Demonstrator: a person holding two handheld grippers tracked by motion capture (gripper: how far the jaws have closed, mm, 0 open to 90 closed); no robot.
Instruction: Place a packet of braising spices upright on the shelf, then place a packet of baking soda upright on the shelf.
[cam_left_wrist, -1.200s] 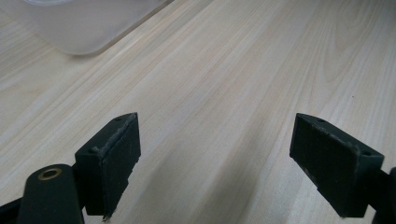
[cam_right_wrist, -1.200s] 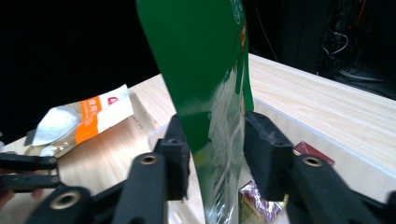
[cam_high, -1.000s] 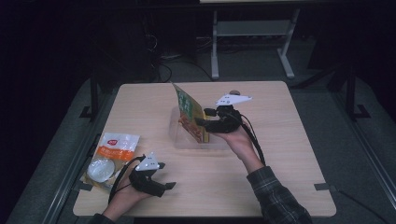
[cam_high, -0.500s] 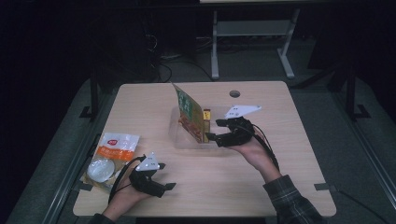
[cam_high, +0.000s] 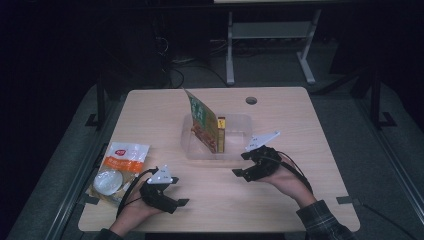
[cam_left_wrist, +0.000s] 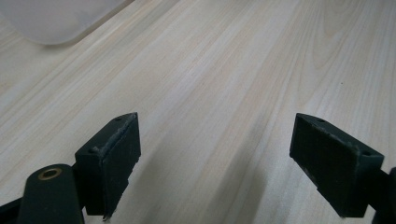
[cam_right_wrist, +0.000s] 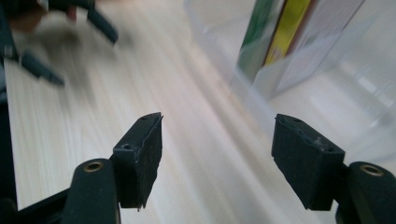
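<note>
A clear plastic bin (cam_high: 239, 131) sits mid-table. A green packet (cam_high: 201, 123) stands on edge in it, with a small yellow box (cam_high: 221, 133) upright beside it. My right gripper (cam_high: 239, 164) hovers low over the table just in front of the bin's near right corner. Its jaws have opened further over the last second and are open with nothing between them. In the right gripper view (cam_right_wrist: 217, 156) the bin wall (cam_right_wrist: 243, 88), the packet (cam_right_wrist: 259, 32) and the box (cam_right_wrist: 287, 28) lie ahead to the right. My left gripper (cam_high: 179, 204) rests open at the near left, with bare wood between its pads (cam_left_wrist: 215, 154).
An orange and white pouch (cam_high: 123, 156) lies at the table's left edge, with a round white pack (cam_high: 107, 181) on its near end. A cable hole (cam_high: 251, 100) sits at the far right. The bin's corner (cam_left_wrist: 56, 18) shows ahead of the left gripper.
My right gripper has drawn back from the packet in the bin toward the near side and sunk lower. The yellow box now shows beside the packet. The left gripper stayed put.
</note>
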